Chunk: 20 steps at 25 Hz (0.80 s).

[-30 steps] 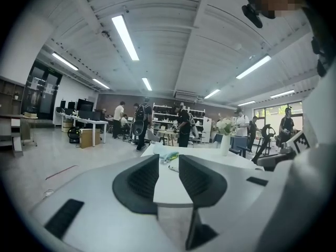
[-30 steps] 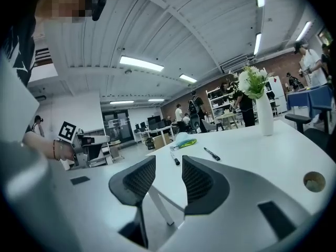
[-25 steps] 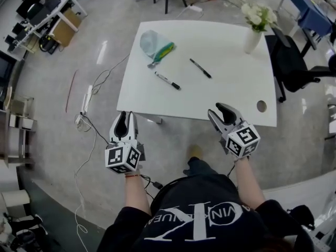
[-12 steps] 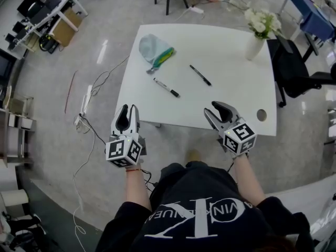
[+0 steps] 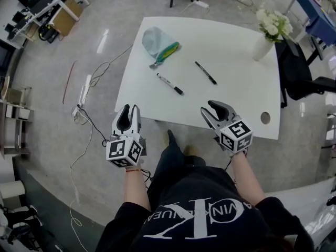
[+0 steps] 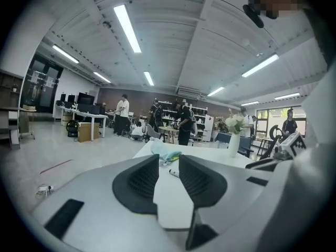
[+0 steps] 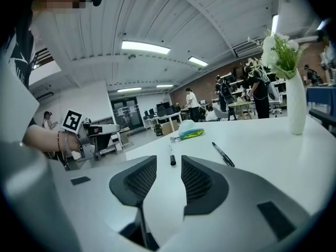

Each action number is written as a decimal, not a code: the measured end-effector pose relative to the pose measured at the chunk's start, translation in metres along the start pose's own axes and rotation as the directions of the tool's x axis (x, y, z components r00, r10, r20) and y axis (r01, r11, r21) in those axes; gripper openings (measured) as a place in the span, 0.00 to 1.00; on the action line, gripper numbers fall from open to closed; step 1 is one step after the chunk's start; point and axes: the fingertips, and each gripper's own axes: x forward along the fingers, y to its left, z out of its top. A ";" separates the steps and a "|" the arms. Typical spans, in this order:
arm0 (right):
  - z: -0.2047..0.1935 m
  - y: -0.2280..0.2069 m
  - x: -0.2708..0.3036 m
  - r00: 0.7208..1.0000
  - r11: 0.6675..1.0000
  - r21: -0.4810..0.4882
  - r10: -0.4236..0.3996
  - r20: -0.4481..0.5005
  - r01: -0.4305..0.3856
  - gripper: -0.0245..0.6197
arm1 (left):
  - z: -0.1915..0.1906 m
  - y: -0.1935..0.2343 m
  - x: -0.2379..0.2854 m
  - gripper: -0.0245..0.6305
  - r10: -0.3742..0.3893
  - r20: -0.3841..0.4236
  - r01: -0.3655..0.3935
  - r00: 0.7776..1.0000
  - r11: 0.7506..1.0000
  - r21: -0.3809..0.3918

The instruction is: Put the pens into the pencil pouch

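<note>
Pens, two: white-barrelled pen [image 5: 169, 83] and black pen [image 5: 206, 72], apart on the white table [image 5: 236, 88]; pouch [image 5: 157, 42] at their 11 o'clock.
Changed: a leg [image 5: 176, 156] has stepped forward.
Print: white "CK" on black top [image 5: 199, 214].
Left tongs [image 5: 128, 109]: open, empty; pens at 1 o'clock, well apart.
Right tongs [image 5: 212, 108]: open, empty, jaws just closing slightly; black pen at 12 o'clock.

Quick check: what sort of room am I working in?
Probably an open-plan office or lab: desks with monitors, ceiling strip lights, and cables trailing beside the white table.
</note>
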 end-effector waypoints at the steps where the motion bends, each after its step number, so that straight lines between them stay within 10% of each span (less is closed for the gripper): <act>1: 0.000 -0.001 0.006 1.000 1.000 0.000 0.001 -0.010 -0.001 0.28 | -0.002 0.002 0.003 0.19 0.001 -0.007 -0.001 1.000 1.000 -0.006; 20: -0.010 -0.008 0.137 0.961 0.996 -0.071 0.029 -0.276 -0.051 0.27 | -0.003 0.061 0.116 0.19 -0.097 -0.106 0.097 0.990 0.995 -0.004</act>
